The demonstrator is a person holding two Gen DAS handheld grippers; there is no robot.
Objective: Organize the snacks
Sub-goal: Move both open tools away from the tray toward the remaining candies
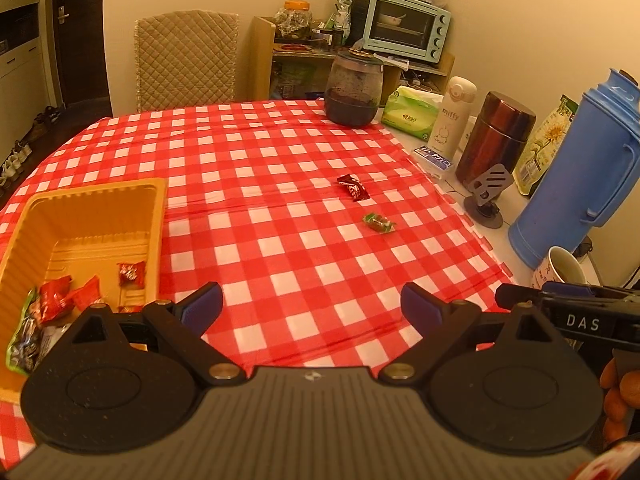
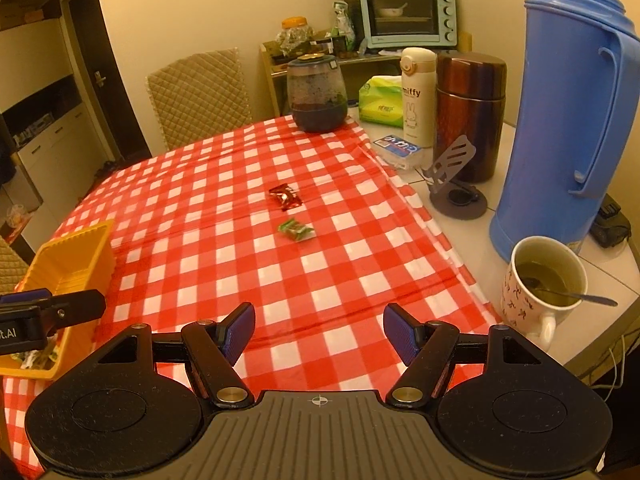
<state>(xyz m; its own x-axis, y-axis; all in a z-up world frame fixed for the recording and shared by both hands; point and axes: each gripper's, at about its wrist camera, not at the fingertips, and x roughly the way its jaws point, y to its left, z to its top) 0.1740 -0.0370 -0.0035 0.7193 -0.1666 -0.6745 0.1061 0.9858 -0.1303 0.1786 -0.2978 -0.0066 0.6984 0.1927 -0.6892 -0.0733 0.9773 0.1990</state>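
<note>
Both tongs, the left gripper (image 1: 311,304) and right gripper (image 2: 319,330), gape empty above the checkered tablecloth (image 1: 280,184); red candy (image 1: 353,187) and green candy (image 1: 379,222) lie right of the yellow tray (image 1: 92,216).

The light is warm and yellow, and a bit dim. Both pictures bend at the edges, so the blue flask (image 2: 568,112) looks curved and the corners go black. The door (image 1: 66,28) side is dark. The brown jar (image 2: 470,116) shines a little.
</note>
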